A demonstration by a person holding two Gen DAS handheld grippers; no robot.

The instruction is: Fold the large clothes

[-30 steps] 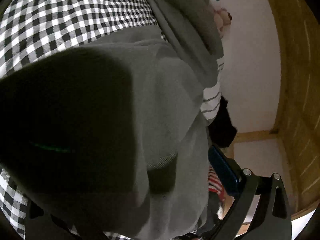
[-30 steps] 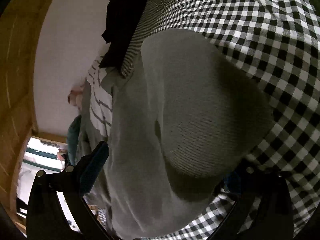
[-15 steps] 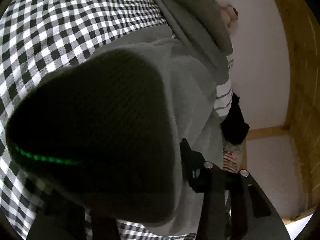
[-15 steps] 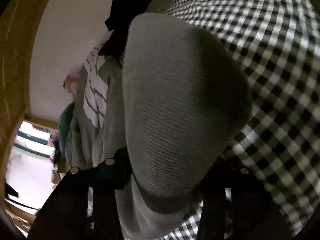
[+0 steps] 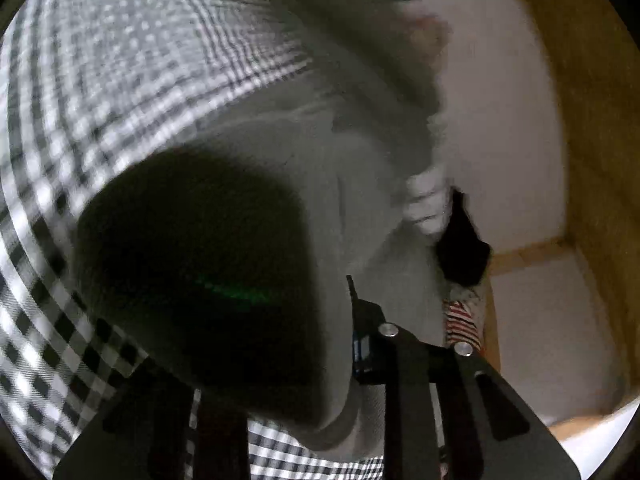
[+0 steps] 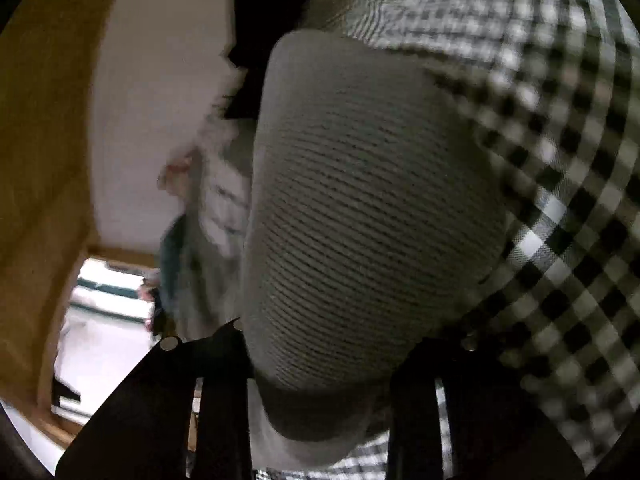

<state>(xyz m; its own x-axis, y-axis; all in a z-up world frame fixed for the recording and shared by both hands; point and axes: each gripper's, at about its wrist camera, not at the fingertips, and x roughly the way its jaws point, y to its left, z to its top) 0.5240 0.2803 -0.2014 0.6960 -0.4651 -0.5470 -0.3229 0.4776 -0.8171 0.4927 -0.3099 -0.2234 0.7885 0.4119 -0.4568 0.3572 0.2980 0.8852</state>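
Note:
A grey knit sweater (image 5: pixel 360 208) lies on a black-and-white checked cloth (image 5: pixel 120 80). In the left wrist view a dark, shadowed fold of it (image 5: pixel 200 280) bulges between the fingers of my left gripper (image 5: pixel 288 364), which is shut on it. In the right wrist view a ribbed grey fold of the sweater (image 6: pixel 360 220) fills the middle, pinched between the fingers of my right gripper (image 6: pixel 320 364), which is shut on it. Both views are blurred by motion.
More clothes are piled beyond the sweater: a white striped garment (image 5: pixel 428 200), a black one (image 5: pixel 464 252), a red-striped one (image 5: pixel 460 320). A white wall (image 5: pixel 500 120) and wooden trim (image 5: pixel 592 160) stand behind. A bright opening (image 6: pixel 108 320) shows at lower left in the right wrist view.
Both grippers went from open around the sweater's edge to shut on it, and now lift and move it; the views have become blurred.

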